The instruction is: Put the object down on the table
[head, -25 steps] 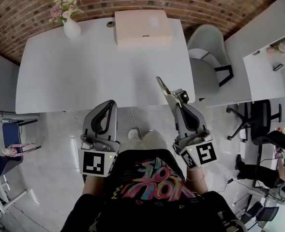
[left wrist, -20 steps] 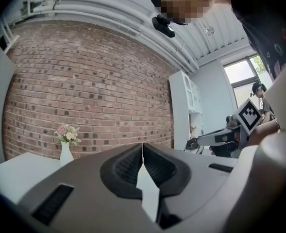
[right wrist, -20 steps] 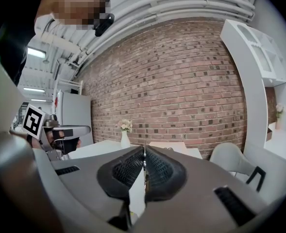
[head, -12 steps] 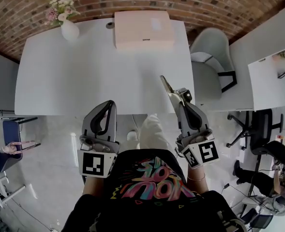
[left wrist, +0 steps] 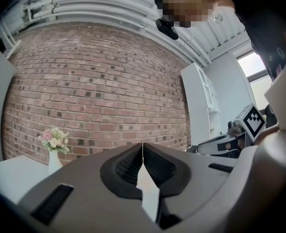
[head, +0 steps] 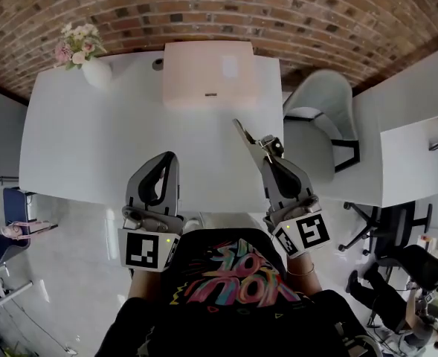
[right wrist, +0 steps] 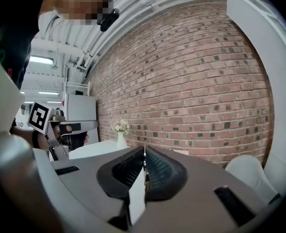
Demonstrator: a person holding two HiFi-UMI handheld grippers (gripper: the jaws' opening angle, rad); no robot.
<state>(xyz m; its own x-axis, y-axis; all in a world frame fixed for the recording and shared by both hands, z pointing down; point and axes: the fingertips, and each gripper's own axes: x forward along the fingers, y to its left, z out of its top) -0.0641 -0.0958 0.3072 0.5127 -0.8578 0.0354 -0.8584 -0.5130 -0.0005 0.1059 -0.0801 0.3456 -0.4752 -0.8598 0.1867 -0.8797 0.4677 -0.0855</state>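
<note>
My right gripper (head: 268,152) is shut on a thin, flat, yellowish metal object (head: 244,132) that sticks out ahead of the jaws, above the near right part of the white table (head: 92,140). In the right gripper view the jaws (right wrist: 144,159) are pressed together, with only the object's thin edge (right wrist: 143,171) showing between them. My left gripper (head: 169,161) hangs above the table's near edge. In the left gripper view it (left wrist: 143,152) is shut with nothing in it.
A pale pink box (head: 208,73) lies at the table's far middle, against the brick wall. A white vase of flowers (head: 85,62) stands at the far left corner. A grey chair (head: 319,125) sits at the table's right end, with another white table (head: 416,158) beyond.
The person has stepped toward the table. Both grippers, a second ago above the floor short of the table's edge, now reach over its near edge. The right grip is unchanged.
</note>
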